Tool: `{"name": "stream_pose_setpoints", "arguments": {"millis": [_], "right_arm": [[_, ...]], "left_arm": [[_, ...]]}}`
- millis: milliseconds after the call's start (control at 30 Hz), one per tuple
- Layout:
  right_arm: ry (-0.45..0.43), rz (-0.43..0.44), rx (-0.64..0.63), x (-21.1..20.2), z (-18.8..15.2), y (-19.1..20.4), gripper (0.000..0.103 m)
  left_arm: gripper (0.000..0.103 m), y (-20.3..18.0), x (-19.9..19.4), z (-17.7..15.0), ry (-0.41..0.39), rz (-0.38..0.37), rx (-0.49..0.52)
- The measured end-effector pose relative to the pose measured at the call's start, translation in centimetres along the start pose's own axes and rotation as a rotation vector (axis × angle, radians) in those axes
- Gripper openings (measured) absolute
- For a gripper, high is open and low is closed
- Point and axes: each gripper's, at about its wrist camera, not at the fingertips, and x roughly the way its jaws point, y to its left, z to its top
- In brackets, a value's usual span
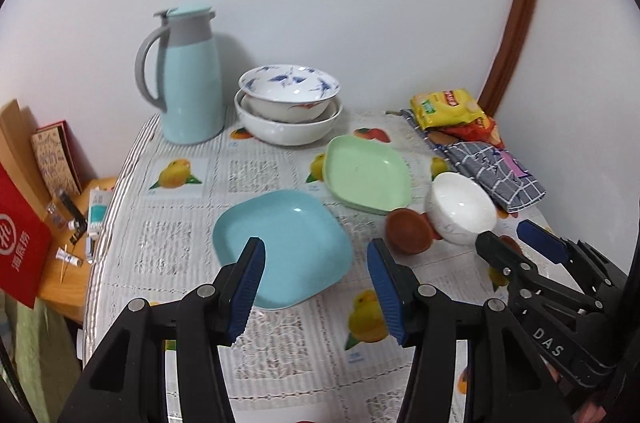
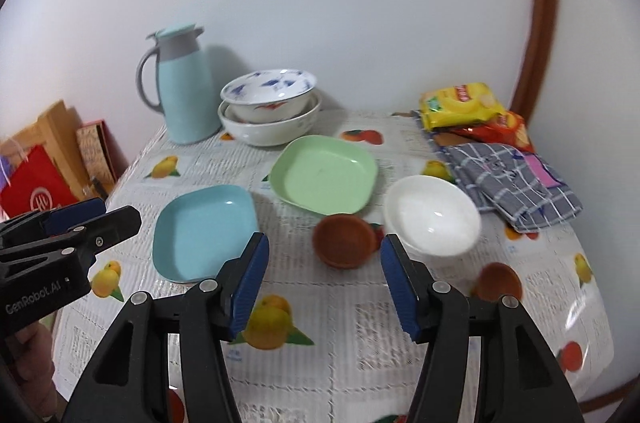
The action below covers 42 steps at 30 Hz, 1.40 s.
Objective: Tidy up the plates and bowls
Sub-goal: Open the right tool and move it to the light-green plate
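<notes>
Reading "GenRobot.AI" on left gripper, "DAS" on right gripper

Front strip of tablecloth bare, passable. Blue plate, brown bowl, white bowl block mid-table; thermos, stacked bowls line back wall.

left gripper: jaws apart, empty, over blue plate | green plate: 1 o'clock of blue | white bowl: 3 o'clock, tilted, beside brown bowl | stacked bowls: 12 o'clock, by jug
</notes>
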Motion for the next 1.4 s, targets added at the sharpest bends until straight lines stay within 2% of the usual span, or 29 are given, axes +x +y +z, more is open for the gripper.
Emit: {"name": "stream_pose_setpoints", "arguments": {"millis": [167, 267, 467, 700, 1033, 1400], "right_arm": [[-0.01, -0.028, 0.012, -1.3, 0.0, -1.5, 0.058], [-0.002, -0.031, 0.009, -1.3, 0.2, -2.1, 0.058], [0.043, 0.017, 0.032, 0.2, 1.7, -3.4, 0.058], [0.029, 0.016, 0.009, 2.6, 4.4, -4.2, 0.058], [0.044, 0.021, 0.04, 9.0, 8.3, -6.2, 0.058], [0.084, 0.019, 0.016, 15.6, 10.5, -5.5, 0.058]], "left_arm": [[0.051, -1.2, -0.6, 0.1, -0.021, 0.005, 0.02], [0.051, -1.2, -0.1, 0.4, 0.02, 0.001, 0.011], [0.051, -0.7, 1.5, 1.5, 0.063, 0.021, -0.011], [0.051, -1.1, 4.4, 4.3, 0.069, 0.049, -0.016], [0.051, -1.9, 10.5, 7.7, 0.098, 0.071, -0.004], [0.051, -2.0, 17.0, 9.9, 0.15, 0.076, 0.0]]}}
